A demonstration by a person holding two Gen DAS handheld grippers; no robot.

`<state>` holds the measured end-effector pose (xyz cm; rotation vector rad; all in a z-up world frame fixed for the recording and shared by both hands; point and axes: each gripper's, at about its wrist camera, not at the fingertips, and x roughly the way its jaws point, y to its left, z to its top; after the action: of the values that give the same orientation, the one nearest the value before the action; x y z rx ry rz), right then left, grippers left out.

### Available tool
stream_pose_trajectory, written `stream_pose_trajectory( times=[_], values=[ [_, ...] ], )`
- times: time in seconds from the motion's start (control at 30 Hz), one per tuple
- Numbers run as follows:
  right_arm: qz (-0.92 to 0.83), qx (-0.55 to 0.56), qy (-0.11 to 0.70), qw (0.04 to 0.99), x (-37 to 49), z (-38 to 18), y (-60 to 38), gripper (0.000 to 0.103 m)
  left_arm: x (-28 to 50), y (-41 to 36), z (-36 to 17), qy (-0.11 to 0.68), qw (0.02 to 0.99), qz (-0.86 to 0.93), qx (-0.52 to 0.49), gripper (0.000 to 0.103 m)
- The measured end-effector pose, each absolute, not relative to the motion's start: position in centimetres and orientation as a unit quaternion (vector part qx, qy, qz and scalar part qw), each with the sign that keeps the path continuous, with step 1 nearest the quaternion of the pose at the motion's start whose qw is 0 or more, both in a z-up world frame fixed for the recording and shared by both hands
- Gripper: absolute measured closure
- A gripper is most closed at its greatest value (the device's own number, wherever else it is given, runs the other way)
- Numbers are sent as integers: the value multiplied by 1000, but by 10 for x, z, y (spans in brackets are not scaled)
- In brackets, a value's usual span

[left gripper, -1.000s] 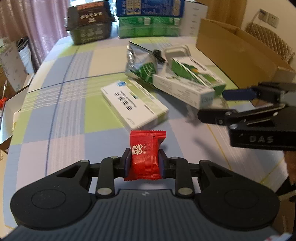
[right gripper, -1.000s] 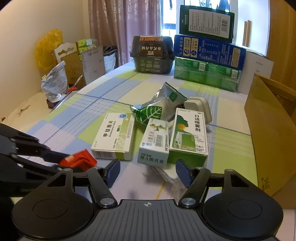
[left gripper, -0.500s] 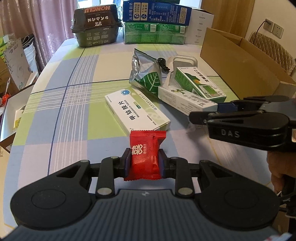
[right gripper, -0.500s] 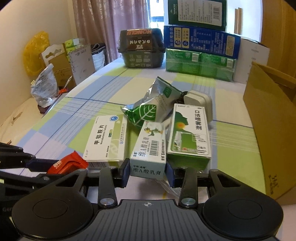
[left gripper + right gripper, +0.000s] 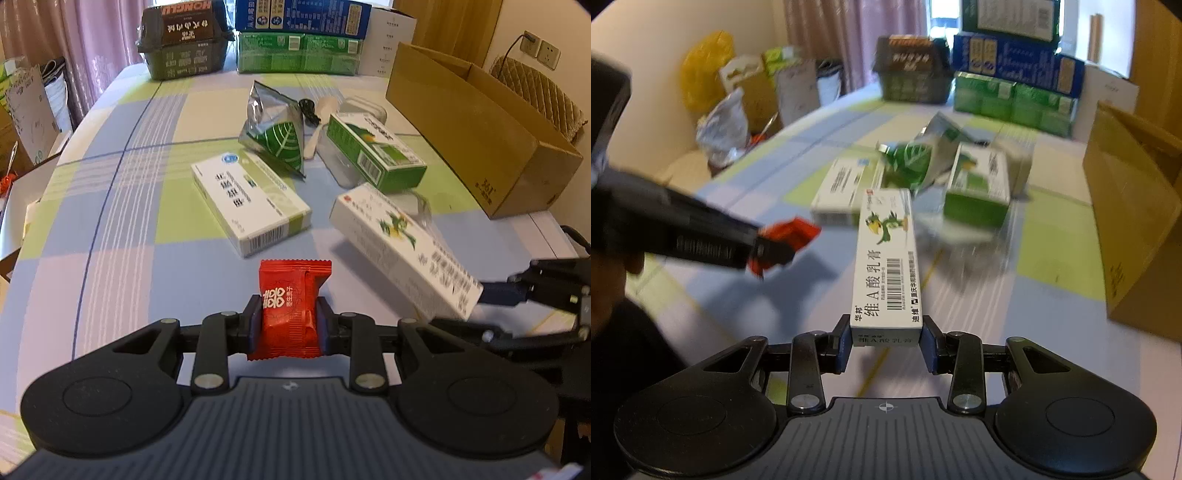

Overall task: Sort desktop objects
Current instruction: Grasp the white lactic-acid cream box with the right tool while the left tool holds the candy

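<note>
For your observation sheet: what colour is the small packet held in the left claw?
Red, with white printing. The small packet shows best in the left wrist view, pinched in the left claw.

Left wrist view: low over the near table (image 5: 122, 229) edge, facing the far stacked cartons (image 5: 299, 55). Right wrist view: similarly low, alongside, facing the same way. Shared: medicine boxes (image 5: 251, 203), cardboard box (image 5: 1134, 229).

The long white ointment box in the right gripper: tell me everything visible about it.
The long white ointment box is a slim cardboard carton with a green cartoon bird, black Chinese lettering and a barcode. The right gripper clamps its near end; the rest juts forward, lifted off the checked tablecloth. Nothing else touches it.
</note>
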<state>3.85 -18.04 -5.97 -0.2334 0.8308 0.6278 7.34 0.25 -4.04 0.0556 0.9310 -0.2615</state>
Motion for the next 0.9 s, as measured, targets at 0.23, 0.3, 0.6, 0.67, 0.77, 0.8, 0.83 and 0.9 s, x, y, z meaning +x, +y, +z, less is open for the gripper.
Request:
stream_pose_trajectory(
  times=[0.23, 0.3, 0.6, 0.67, 0.77, 0.8, 0.83, 0.9],
  values=[
    [305, -132, 376, 865, 41, -67, -171, 35, 70, 5, -48, 456, 881, -121, 25, 78],
    [305, -136, 371, 866, 46, -69, -165, 35, 71, 5, -49, 457, 881, -120, 23, 78],
    [300, -140, 380, 864, 68, -83, -146, 53, 78, 6, -54, 459, 880, -117, 21, 78],
    [297, -138, 384, 863, 71, -84, -145, 59, 79, 6, -55, 459, 880, -118, 20, 78],
    [293, -132, 390, 863, 71, -84, -147, 67, 79, 5, -55, 460, 880, -118, 21, 78],
    [291, -129, 392, 863, 71, -83, -148, 67, 79, 5, -56, 460, 880, -117, 22, 78],
    [290, -125, 392, 864, 70, -81, -150, 67, 78, 4, -55, 460, 880, -117, 23, 78],
    [289, -122, 388, 867, 67, -76, -152, 67, 76, 3, -53, 457, 881, -115, 26, 78]
  ],
)
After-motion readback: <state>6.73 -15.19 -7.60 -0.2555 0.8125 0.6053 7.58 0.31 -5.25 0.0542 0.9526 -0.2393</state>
